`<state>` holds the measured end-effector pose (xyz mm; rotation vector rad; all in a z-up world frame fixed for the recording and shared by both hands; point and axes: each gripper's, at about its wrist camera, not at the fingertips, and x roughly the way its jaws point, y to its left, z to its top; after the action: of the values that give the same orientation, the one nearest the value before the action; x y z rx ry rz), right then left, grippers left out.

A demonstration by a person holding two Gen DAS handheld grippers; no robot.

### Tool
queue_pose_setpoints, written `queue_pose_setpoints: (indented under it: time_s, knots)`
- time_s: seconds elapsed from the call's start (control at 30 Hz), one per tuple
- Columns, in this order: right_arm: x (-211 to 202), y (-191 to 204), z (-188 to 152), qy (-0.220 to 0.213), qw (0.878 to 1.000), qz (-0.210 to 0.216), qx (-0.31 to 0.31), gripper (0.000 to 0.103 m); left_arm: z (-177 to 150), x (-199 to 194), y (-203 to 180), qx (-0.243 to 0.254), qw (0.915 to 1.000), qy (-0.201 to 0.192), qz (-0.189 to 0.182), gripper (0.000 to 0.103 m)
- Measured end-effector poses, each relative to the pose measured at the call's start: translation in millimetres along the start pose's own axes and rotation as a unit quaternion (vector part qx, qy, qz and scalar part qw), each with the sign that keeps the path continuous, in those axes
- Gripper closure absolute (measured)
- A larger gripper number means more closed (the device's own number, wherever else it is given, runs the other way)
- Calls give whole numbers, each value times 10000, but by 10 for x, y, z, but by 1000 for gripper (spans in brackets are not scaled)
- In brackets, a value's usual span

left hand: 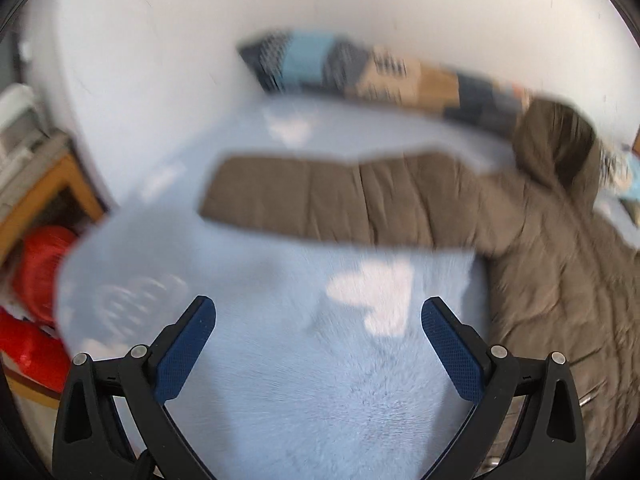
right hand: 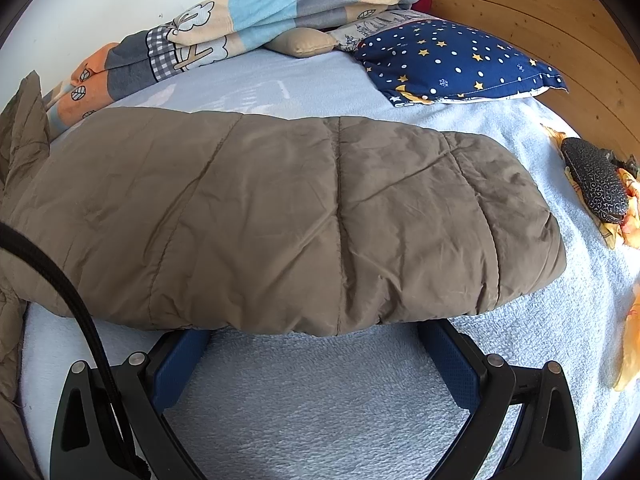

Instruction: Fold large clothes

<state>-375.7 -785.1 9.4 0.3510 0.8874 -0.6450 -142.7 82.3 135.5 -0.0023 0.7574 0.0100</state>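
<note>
Coat: one brown padded coat (left hand: 560, 264) flat on the bed (left hand: 320, 400), sleeve (right hand: 300, 216) stretched sideways.
Left tongs (left hand: 319, 320): apart, over bare blanket.
Right tongs (right hand: 316, 332): apart, tips under the sleeve edge.
Pillows: one starry pillow (right hand: 452, 60).

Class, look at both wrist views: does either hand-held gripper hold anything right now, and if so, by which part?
Nothing is held. The left hand-held gripper is open above the blue blanket. The right hand-held gripper is open, its tips hidden under the brown coat's sleeve.

Low wrist views, shared jacket (right hand: 280, 216)
</note>
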Motion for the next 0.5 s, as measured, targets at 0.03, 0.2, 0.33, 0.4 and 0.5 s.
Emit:
queue_pose_setpoints:
  time_s: [0.03,0.2,0.33,0.4,0.5]
  knots:
    - [-7,-9,4,91,9999,30,95,0,55,-156,-6,-46,9999,-153,-7,0]
    - [-168,-7,-44,648,9970,419,25,0,114,-963,-250,18,9963,-733,-455,0]
    - [-510,-320,-256,663,9936,797,451,2,-51,-1334,-726,286,9905,-917,-981,0]
    - [-792,-520,-300,500,9951,481,704,5,-216,-1487,-965,464,9861,-878,-1329,0]
    - [-1479,-795,-461,-121,9917,94,1276,5,-480,-1717,-1278,680,9774,-876,-1801,0]
